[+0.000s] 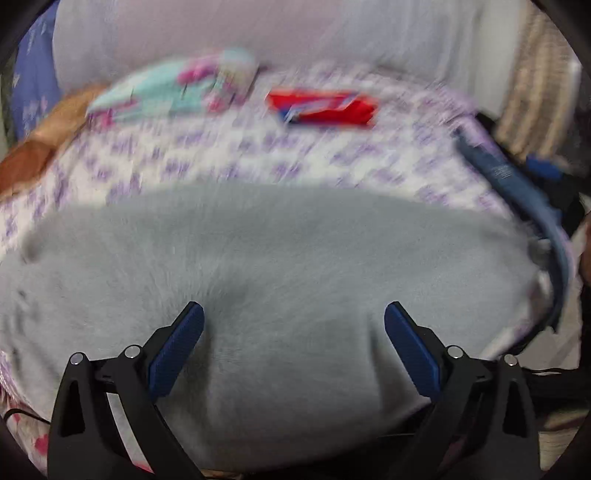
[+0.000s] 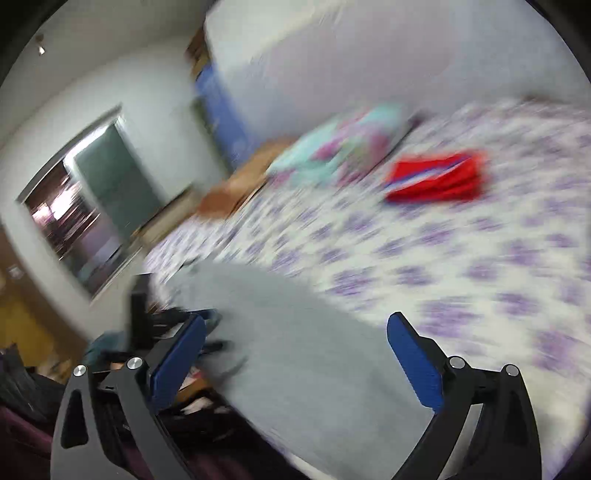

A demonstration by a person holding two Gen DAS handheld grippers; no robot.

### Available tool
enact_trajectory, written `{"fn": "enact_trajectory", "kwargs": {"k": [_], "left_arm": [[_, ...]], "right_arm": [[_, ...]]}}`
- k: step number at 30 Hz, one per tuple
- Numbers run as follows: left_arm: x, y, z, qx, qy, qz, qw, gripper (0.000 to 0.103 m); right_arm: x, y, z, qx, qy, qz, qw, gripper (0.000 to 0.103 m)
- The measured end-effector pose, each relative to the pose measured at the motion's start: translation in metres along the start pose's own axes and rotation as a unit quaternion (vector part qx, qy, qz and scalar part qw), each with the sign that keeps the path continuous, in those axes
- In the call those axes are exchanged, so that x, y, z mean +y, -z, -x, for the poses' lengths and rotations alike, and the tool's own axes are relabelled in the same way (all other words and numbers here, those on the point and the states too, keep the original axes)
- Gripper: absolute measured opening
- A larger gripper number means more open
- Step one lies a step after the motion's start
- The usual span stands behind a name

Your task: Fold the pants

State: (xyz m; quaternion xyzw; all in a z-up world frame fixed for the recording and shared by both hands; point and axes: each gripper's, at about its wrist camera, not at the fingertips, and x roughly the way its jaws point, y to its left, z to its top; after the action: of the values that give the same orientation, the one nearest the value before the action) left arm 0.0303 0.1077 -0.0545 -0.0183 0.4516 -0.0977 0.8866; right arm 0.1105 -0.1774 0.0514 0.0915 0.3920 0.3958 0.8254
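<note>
Soft grey pants [image 1: 280,266] on bedsheet [image 1: 258,155]

Place: a bedroom in a home.
Bed: a wide bed [image 2: 443,258] takes up most of the room, spread with a white sheet printed with purple flowers.
Bedding: a pillow [image 1: 173,88] in turquoise and pink lies at the far side, next to the pale wall [image 1: 277,33].
Clothes: a folded red garment [image 2: 436,177] sits on the sheet, and grey pants [image 1: 266,295] are laid out flat at the near edge.
Room: white walls, and a window [image 2: 85,206] with a green curtain on the left.
Clutter: dark household things piled beside the bed, too blurred to tell.
</note>
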Motion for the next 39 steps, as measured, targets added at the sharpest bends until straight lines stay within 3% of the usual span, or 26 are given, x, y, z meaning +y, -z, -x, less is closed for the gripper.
{"fn": "enact_trajectory", "kwargs": {"k": [2, 5, 10, 12, 13, 15, 17, 19, 23, 26, 30, 33, 39], "left_arm": [[0.007, 0.006, -0.013, 0.023, 0.003, 0.001, 0.9997, 0.095], [-0.005, 0.019, -0.008, 0.039, -0.016, -0.048, 0.998, 0.096], [0.01, 0.016, 0.0, 0.054, 0.031, -0.015, 0.9979, 0.096], [0.016, 0.015, 0.002, 0.055, 0.044, -0.006, 0.9975, 0.096], [0.016, 0.015, 0.002, 0.055, 0.047, -0.005, 0.9973, 0.096], [0.016, 0.015, 0.001, 0.057, 0.054, -0.005, 0.9969, 0.097], [0.015, 0.013, -0.001, 0.057, 0.054, -0.006, 0.9968, 0.097], [0.016, 0.012, -0.001, 0.058, 0.057, -0.007, 0.9967, 0.098], [0.015, 0.01, -0.003, 0.058, 0.057, -0.009, 0.9967, 0.098], [0.015, 0.009, -0.005, 0.058, 0.055, -0.01, 0.9968, 0.098], [0.015, 0.009, -0.004, 0.056, 0.054, -0.006, 0.9969, 0.098], [0.015, 0.009, -0.003, 0.055, 0.053, -0.004, 0.9971, 0.098], [0.015, 0.01, -0.001, 0.052, 0.055, -0.002, 0.9972, 0.098]], "right_arm": [[0.001, -0.023, -0.055, 0.063, -0.027, -0.018, 0.997, 0.099], [-0.017, -0.058, -0.135, 0.142, -0.055, -0.082, 0.985, 0.099], [-0.046, -0.074, -0.228, 0.246, -0.1, -0.153, 0.952, 0.099], [-0.049, -0.067, -0.25, 0.284, -0.109, -0.156, 0.94, 0.099], [-0.047, -0.063, -0.264, 0.319, -0.12, -0.158, 0.927, 0.099], [-0.039, -0.057, -0.271, 0.361, -0.154, -0.154, 0.907, 0.099], [-0.023, -0.055, -0.268, 0.38, -0.194, -0.124, 0.896, 0.1], [-0.005, -0.055, -0.259, 0.391, -0.238, -0.076, 0.886, 0.1], [0.011, -0.053, -0.24, 0.391, -0.307, -0.041, 0.867, 0.1], [0.02, -0.044, -0.246, 0.398, -0.331, -0.04, 0.855, 0.1], [0.022, -0.034, -0.27, 0.411, -0.323, -0.077, 0.849, 0.1], [0.018, -0.036, -0.286, 0.393, -0.325, -0.121, 0.852, 0.1], [0.001, -0.064, -0.276, 0.272, -0.354, -0.179, 0.877, 0.1]]}}
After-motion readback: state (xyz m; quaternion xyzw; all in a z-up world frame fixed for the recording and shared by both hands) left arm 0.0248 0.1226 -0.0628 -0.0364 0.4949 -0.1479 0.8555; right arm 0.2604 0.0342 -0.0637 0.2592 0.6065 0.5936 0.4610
